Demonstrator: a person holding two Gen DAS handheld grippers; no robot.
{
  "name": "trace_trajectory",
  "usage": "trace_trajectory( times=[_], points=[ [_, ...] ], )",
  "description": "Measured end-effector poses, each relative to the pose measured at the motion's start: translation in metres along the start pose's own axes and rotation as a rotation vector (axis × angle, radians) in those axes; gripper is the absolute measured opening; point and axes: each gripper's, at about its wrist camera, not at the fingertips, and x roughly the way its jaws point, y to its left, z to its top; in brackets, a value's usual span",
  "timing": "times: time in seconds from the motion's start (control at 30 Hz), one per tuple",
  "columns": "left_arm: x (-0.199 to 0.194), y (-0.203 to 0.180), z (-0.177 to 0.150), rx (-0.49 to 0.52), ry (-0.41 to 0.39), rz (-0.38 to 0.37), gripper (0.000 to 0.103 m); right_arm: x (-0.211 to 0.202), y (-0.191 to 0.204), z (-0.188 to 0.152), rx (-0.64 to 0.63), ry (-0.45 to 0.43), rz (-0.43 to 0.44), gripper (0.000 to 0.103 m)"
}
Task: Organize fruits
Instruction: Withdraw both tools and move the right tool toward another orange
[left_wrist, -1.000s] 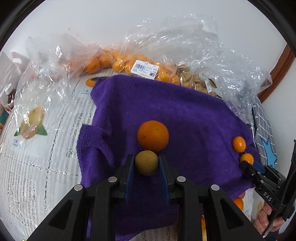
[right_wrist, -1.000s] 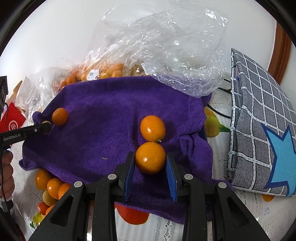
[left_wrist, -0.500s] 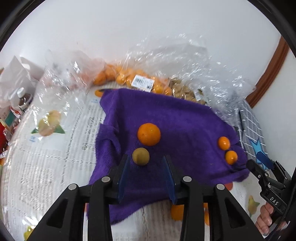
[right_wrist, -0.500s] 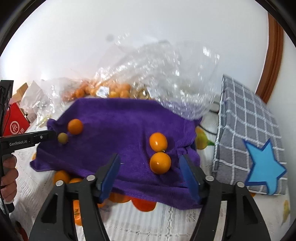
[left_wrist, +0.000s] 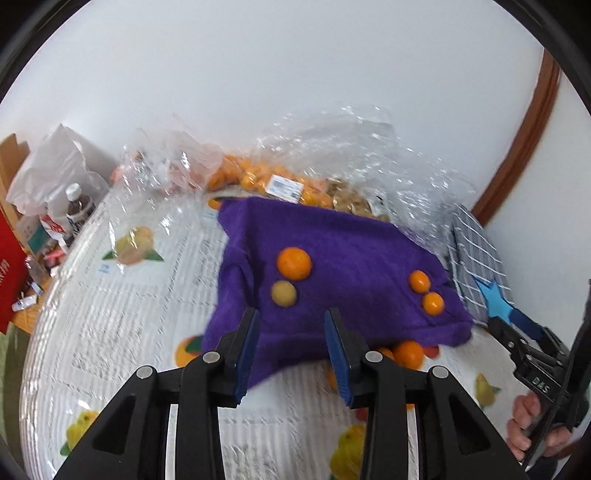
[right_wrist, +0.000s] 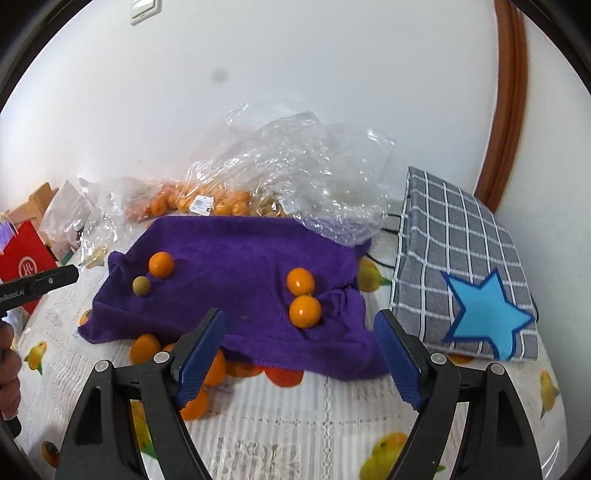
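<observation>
A purple towel (left_wrist: 343, 258) (right_wrist: 240, 266) lies on the table. On it rest a large orange (left_wrist: 294, 263) (right_wrist: 161, 264) with a small greenish-brown fruit (left_wrist: 283, 293) (right_wrist: 141, 285) beside it, and two small oranges (left_wrist: 419, 281) (left_wrist: 432, 303) (right_wrist: 300, 281) (right_wrist: 304, 311) near the right edge. My left gripper (left_wrist: 291, 349) is open and empty, held back above the towel's front edge. My right gripper (right_wrist: 301, 345) is wide open and empty, pulled back from the two small oranges. More oranges (right_wrist: 146, 347) (left_wrist: 407, 353) lie in front of and partly under the towel's front edge.
Clear plastic bags (right_wrist: 306, 173) of oranges stand behind the towel by the wall. A grey checked cushion with a blue star (right_wrist: 476, 295) lies at the right. A red bag (right_wrist: 26, 262), a bottle (left_wrist: 75, 206) and clutter are at the left. The tablecloth (left_wrist: 122, 317) has fruit prints.
Both grippers opened, let go of their fruit on the towel, and pulled back and up. The greenish-brown fruit and the small orange stay where they were released.
</observation>
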Motion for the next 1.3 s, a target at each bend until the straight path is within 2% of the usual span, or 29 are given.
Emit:
trace_trajectory(
  times=[0.17,0.43,0.57,0.83,1.3],
  points=[
    [-0.01,-0.002,-0.008,0.012,-0.008,0.003,0.035,-0.01,-0.007,-0.012,0.046,-0.022,0.041,0.081],
    [-0.02,-0.006,-0.013,0.032,-0.011,-0.001,0.035,-0.007,0.004,-0.025,0.035,0.05,0.059,0.064],
    [-0.021,-0.003,-0.016,0.033,0.001,0.002,0.035,-0.007,0.019,-0.033,-0.006,0.05,0.069,0.064],
    [-0.02,0.012,-0.02,0.014,0.023,0.003,0.039,0.008,0.048,-0.048,-0.047,0.112,0.17,0.064],
    [-0.007,0.033,-0.023,-0.017,0.037,-0.039,0.041,0.042,0.073,-0.065,-0.066,0.208,0.202,0.064]
  ],
)
